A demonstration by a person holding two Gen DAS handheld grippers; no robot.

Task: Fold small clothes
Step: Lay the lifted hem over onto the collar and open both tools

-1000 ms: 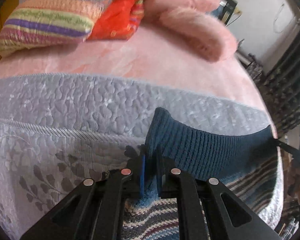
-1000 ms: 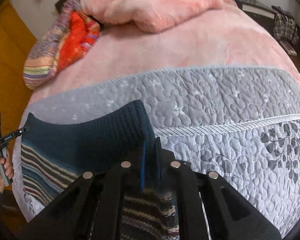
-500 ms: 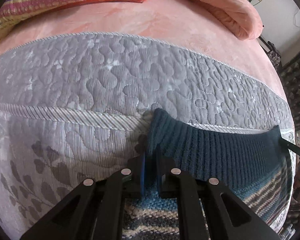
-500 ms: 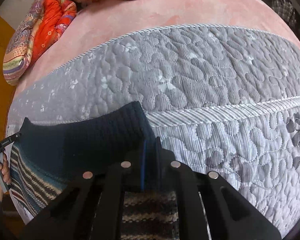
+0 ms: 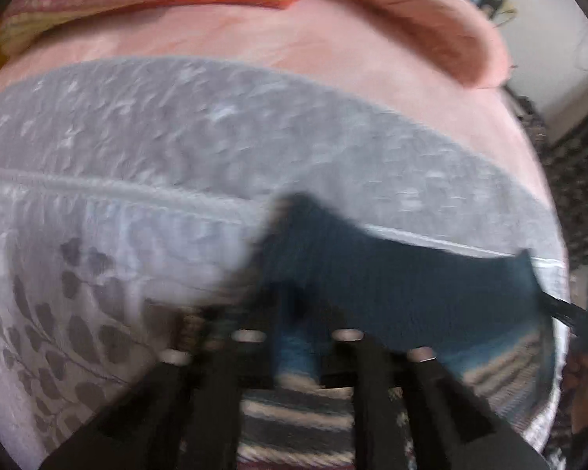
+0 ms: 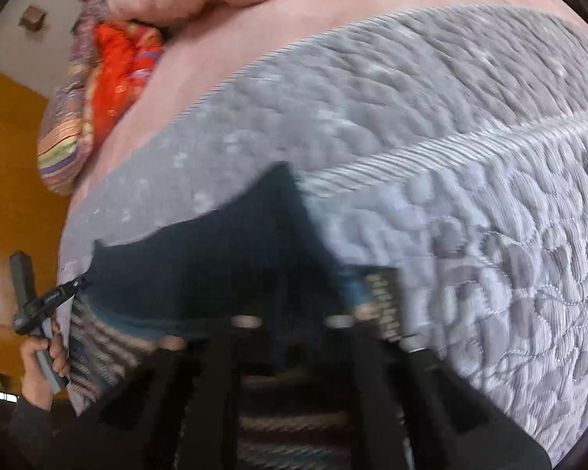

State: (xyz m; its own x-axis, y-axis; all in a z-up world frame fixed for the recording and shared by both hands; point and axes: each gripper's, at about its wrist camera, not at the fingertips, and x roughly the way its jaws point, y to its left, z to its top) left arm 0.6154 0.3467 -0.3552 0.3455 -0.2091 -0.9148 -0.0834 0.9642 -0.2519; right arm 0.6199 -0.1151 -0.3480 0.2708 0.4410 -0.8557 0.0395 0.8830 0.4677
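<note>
Bed [image 5: 137,149] with grey quilt fills both views. Striped knit garment [image 5: 411,286] lies at its 6 o'clock edge. Left tongs [image 5: 296,337] and right tongs [image 6: 290,333] each pinch a dark hem corner; frames blurred

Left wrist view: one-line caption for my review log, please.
Left gripper and right gripper stretch a dark knit sweater hem over the grey quilt.

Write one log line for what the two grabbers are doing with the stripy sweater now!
step: fold | left gripper: shut on sweater edge | right gripper: shut on other corner | surface: grey quilt | frames blurred
</note>
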